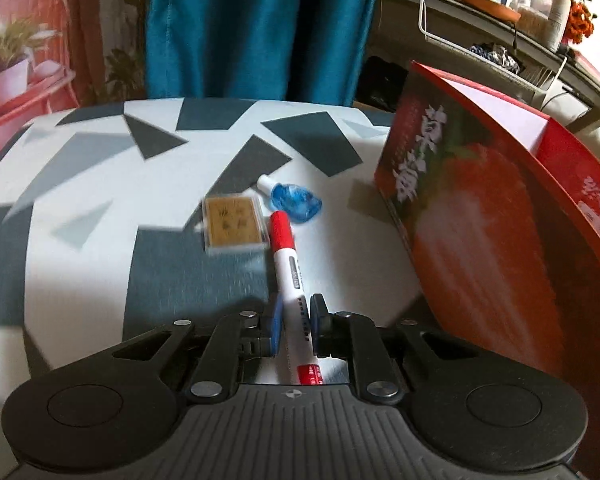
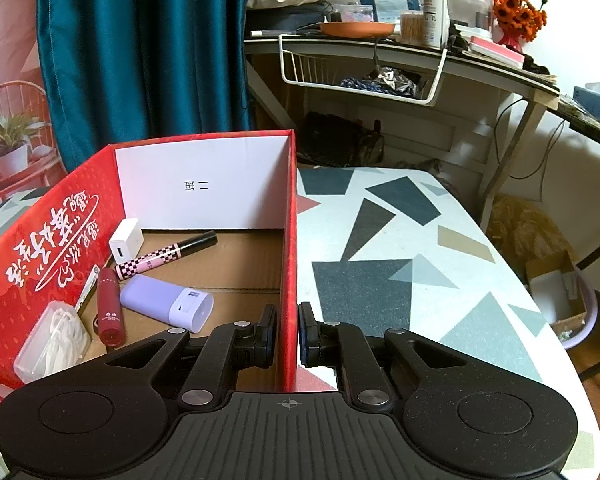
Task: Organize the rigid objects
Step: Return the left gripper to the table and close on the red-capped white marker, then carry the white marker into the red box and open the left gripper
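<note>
Left wrist view blurred by motion: print on yellow card case [image 1: 236,222] unreadable, lettering on marker [image 1: 290,280] barrel illegible. Marker's rear end hidden under gripper body. Red box [image 1: 480,216] cut off by right edge. Right wrist view: clear case [image 2: 54,340] partly cut by box wall; thin white item [image 2: 87,286] against wall too small to identify. Table [image 2: 400,240] cut at frame bottom.

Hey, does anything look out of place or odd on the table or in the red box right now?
Nothing spilled or broken. The tape dispenser and card case lie loose on the table, outside the red box; the marker is in the left gripper.
</note>
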A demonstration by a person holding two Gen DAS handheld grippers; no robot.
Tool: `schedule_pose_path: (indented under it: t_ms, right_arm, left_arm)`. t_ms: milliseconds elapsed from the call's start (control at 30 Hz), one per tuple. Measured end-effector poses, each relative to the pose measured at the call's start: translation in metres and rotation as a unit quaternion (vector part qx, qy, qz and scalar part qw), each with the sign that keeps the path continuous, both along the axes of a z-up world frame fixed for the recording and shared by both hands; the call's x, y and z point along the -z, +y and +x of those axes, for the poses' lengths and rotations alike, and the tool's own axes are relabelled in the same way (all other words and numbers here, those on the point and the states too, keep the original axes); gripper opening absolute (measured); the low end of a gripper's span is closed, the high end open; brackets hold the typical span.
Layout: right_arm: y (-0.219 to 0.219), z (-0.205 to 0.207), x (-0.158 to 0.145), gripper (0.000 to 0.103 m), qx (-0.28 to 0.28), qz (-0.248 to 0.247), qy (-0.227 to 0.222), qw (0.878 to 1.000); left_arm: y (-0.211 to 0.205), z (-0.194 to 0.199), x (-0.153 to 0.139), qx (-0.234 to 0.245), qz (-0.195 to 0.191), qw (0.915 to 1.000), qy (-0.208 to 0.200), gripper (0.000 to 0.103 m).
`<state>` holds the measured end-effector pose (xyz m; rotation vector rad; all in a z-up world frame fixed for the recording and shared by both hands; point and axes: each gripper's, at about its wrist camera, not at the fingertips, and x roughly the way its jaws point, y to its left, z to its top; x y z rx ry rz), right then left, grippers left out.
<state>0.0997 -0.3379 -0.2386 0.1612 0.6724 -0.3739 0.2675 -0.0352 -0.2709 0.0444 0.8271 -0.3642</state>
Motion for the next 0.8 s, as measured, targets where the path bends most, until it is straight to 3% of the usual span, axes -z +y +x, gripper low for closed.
schedule_pose_path:
  t_ms: [167, 333, 800]
  right_arm:
    - [0.000, 0.000, 0.000, 0.011, 0.000, 0.000, 0.000, 1.000]
    - [0.000, 0.000, 0.000, 0.011, 0.000, 0.000, 0.000, 1.000]
    - [0.000, -0.002, -0.001, 0.012, 0.001, 0.000, -0.002, 1.000]
  left_arm:
    - [0.006, -0.017, 0.003, -0.014, -0.015, 0.9998, 0.005, 0.016]
    - [-0.002, -0.021, 0.006, -0.006, 0.013, 0.9999, 0.006, 0.016]
    - [-0.005, -0.022, 0.007, -0.004, 0.025, 0.9997, 0.000, 0.017]
